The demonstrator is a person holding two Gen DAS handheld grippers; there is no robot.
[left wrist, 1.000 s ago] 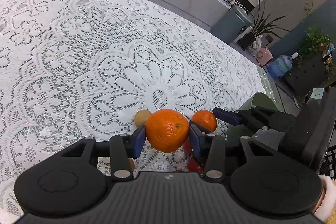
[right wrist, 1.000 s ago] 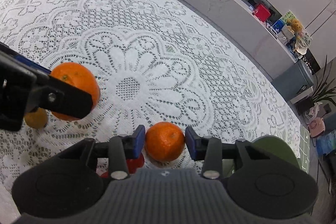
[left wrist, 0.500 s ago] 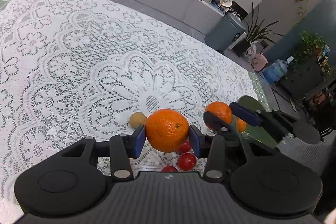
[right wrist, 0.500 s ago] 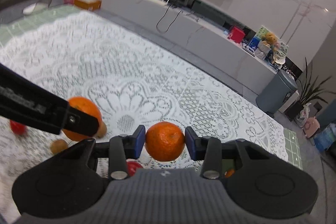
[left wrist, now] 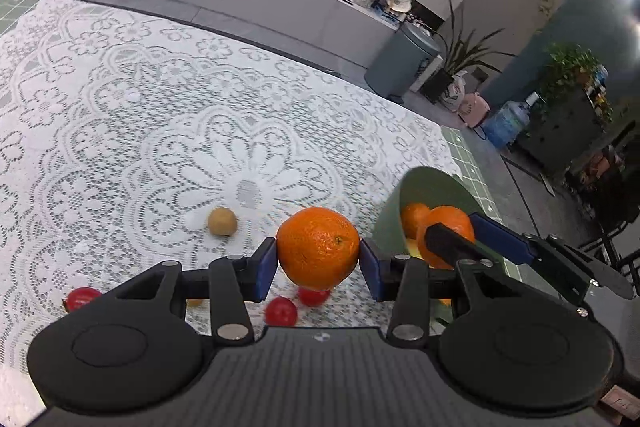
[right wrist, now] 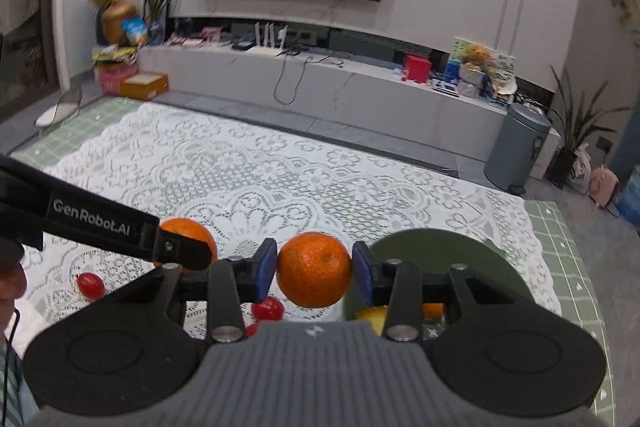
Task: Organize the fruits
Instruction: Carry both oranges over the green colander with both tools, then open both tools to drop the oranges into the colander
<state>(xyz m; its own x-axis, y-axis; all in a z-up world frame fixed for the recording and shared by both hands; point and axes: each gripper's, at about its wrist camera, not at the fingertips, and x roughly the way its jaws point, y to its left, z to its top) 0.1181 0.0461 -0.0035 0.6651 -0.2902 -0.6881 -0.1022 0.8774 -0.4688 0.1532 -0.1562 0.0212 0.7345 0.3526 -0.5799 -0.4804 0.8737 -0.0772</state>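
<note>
Two oranges are up in the air, one per gripper! The left gripper (left wrist: 319,263) has its jaws pinching the larger orange (left wrist: 318,247) across its middle, above the lace-covered worktop (left wrist: 160,131). The right gripper (right wrist: 314,269) pinches the smaller orange (right wrist: 314,269) the same way, just this side of the green bowl (right wrist: 460,251) at the worktop's right end.

These should be firm, fairly light fruit with pebbled skin that gives the pads good purchase. A hold across the widest part looks right, since a round fruit could squirt out of an off-centre squeeze.

Now the count. In the bowl, at least one more orange (left wrist: 412,219) and something yellow (right wrist: 370,315) show. Loose on the worktop, three small red fruits: one far left (left wrist: 82,299), two near the left gripper (left wrist: 281,311). One small tan fruit (left wrist: 222,221) sits further out.
</note>
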